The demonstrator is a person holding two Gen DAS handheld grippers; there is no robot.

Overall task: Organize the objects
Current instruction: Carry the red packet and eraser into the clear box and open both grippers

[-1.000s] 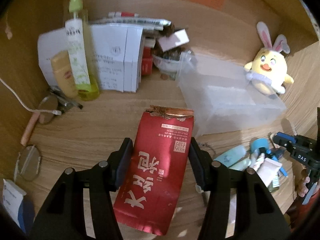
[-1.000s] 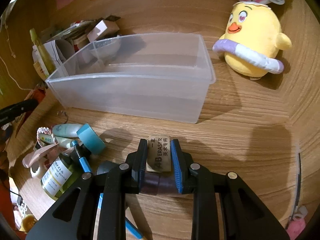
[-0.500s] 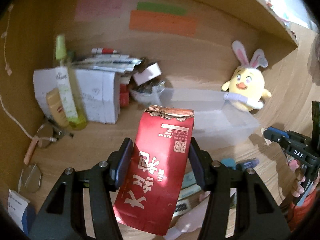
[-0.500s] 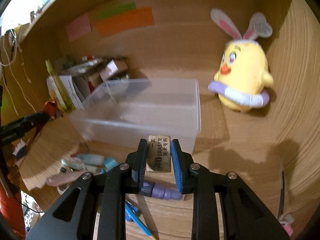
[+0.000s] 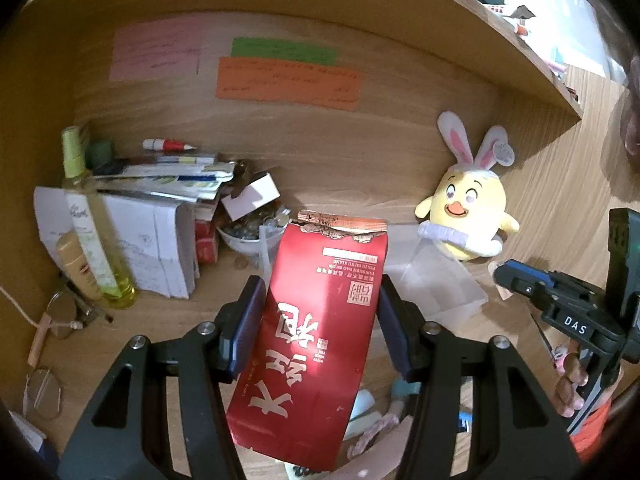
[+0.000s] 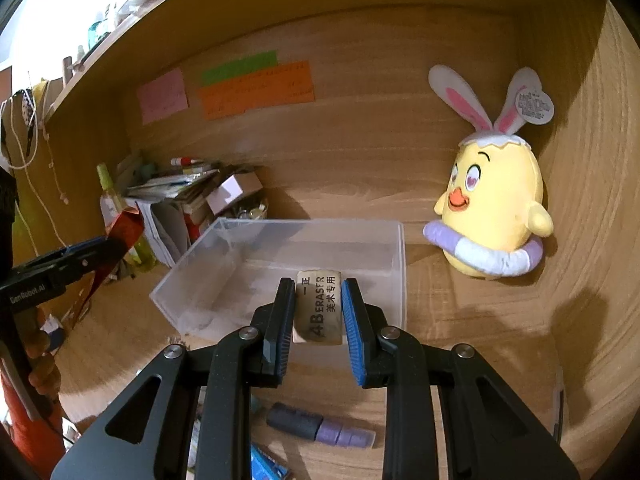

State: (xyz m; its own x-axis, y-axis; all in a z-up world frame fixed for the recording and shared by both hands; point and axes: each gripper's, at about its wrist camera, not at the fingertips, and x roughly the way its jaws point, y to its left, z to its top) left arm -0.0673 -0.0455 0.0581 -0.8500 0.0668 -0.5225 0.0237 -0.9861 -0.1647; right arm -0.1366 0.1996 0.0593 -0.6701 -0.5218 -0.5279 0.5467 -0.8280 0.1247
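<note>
My left gripper is shut on a red packet with a torn top and gold lettering, held in the air above the desk. My right gripper is shut on a worn beige eraser, held above the near side of a clear plastic bin. The bin is empty and also shows in the left wrist view behind the packet. The right gripper shows at the right in the left wrist view. The left gripper with the packet shows at the left in the right wrist view.
A yellow chick plush with rabbit ears sits right of the bin. Papers and boxes, a green spray bottle and a bowl of small items crowd the back left. A purple and black tube and small items lie near.
Both grippers have risen from the desk with their loads. The view now takes in the back wall and sticky notes. The eraser has moved over the bin's near side.
</note>
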